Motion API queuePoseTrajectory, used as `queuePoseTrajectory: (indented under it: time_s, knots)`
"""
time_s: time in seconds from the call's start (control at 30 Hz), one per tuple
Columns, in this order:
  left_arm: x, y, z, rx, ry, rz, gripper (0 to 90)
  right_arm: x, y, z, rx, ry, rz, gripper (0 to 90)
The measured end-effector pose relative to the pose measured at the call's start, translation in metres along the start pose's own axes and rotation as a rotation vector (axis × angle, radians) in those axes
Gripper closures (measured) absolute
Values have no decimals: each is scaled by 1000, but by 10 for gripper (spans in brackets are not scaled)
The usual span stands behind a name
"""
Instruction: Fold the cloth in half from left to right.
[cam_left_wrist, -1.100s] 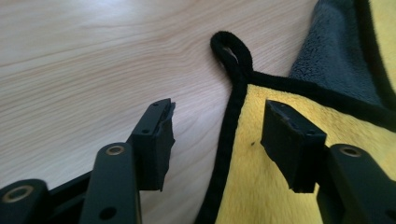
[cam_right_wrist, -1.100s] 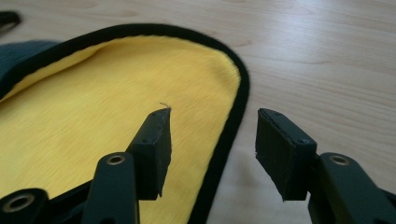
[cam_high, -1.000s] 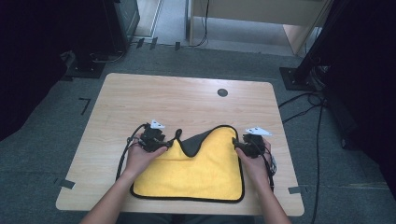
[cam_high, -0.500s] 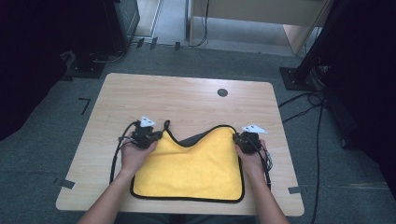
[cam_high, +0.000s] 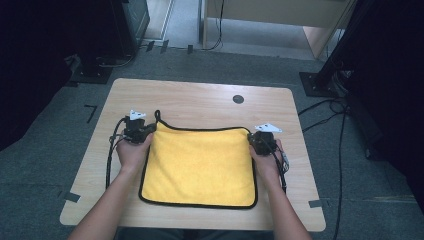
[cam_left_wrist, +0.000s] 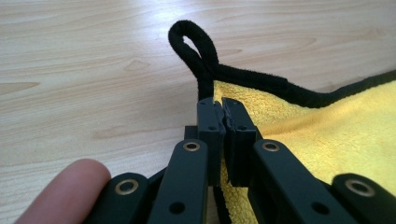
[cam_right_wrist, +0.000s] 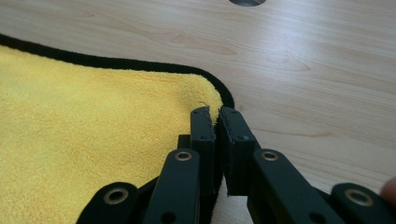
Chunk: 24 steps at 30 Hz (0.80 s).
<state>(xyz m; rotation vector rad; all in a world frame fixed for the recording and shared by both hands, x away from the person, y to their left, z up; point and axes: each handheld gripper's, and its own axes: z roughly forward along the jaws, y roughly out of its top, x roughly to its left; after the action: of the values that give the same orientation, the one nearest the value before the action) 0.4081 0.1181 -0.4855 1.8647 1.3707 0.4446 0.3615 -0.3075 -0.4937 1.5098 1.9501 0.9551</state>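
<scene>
You have the yellow towel (cam_high: 199, 167) lying on the bench (cam_high: 200, 100), opened out nearly flat, its near edge close to the near side of the bench and its far edge about midway across. The black hem runs unbroken around all four sides in the high view, and no fold or bunching shows in the middle.

Left tongs (cam_high: 145, 131): clenched on the far left corner of the towel. In the left gripper view the jaws stand together on the hem, just below the black hanging loop (cam_left_wrist: 194, 44), which lies free on the wood beyond them.

Right tongs (cam_high: 256, 141): clenched on the far right corner. In the right gripper view the jaws pinch the rounded yellow corner (cam_right_wrist: 208, 100) at the hem.

Status, as judged from this layout: the spreading of the towel is largely complete. Both far corners are drawn well apart and the far edge between them is close to straight, with a slight sag near the left corner. The near corners rest on the bench unheld.

Remaining, if the work is a fold: carry both held corners toward the near edge, lay them on the near corners, then let go. If the work is only to flatten the towel, lower the corners and let go.
</scene>
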Motion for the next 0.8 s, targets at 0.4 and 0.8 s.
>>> queuePoseTrajectory:
  time_s: [0.4,0.8]
  knots:
    - [21,1,-9,-41,15,-85,524,11,-4,-13,-43,45,67,582]
    - [14,4,32,65,39,-33,535,144,-30,-36,-44,347,-133,573]
